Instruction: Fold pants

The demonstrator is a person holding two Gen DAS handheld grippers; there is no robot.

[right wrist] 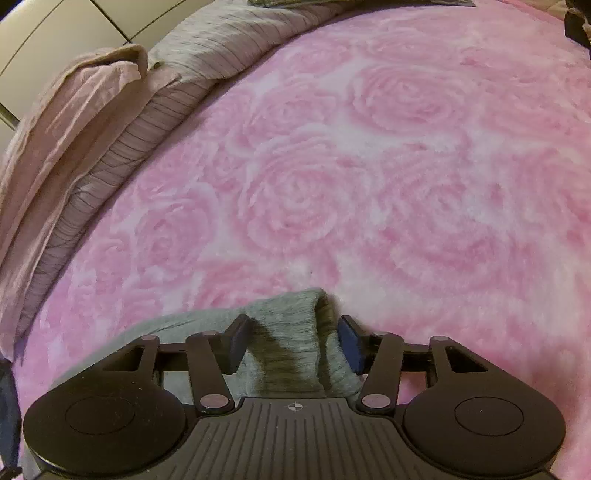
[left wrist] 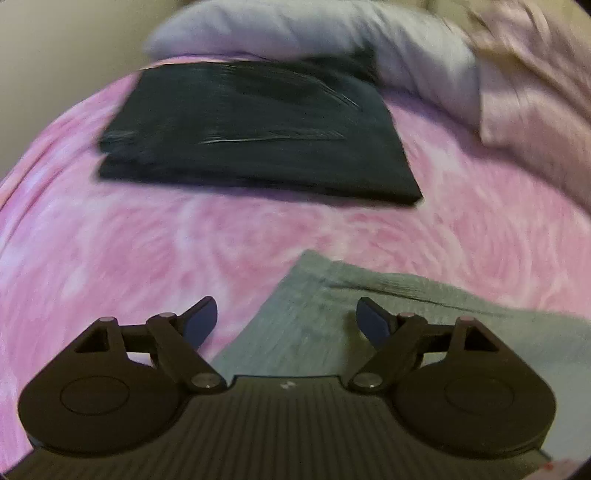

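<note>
Grey pants [left wrist: 332,325] lie flat on the pink rose-patterned blanket [left wrist: 110,258], with one corner pointing away from me. My left gripper [left wrist: 286,319] hovers over that corner, jaws open wide with nothing between them. In the right wrist view a bunched grey cuff of the pants [right wrist: 295,332] sits between the fingers of my right gripper [right wrist: 293,341]. Its jaws stand open around the cuff, and I see no squeeze on the cloth. Black pants [left wrist: 255,129], folded into a flat rectangle, rest farther back on the bed.
A pale lilac pillow [left wrist: 295,33] lies behind the black pants and a dusty pink pillow [left wrist: 535,92] at the right. A pink pillow [right wrist: 62,129] and a striped grey cover [right wrist: 177,74] run along the left edge. The blanket [right wrist: 369,166] stretches wide ahead.
</note>
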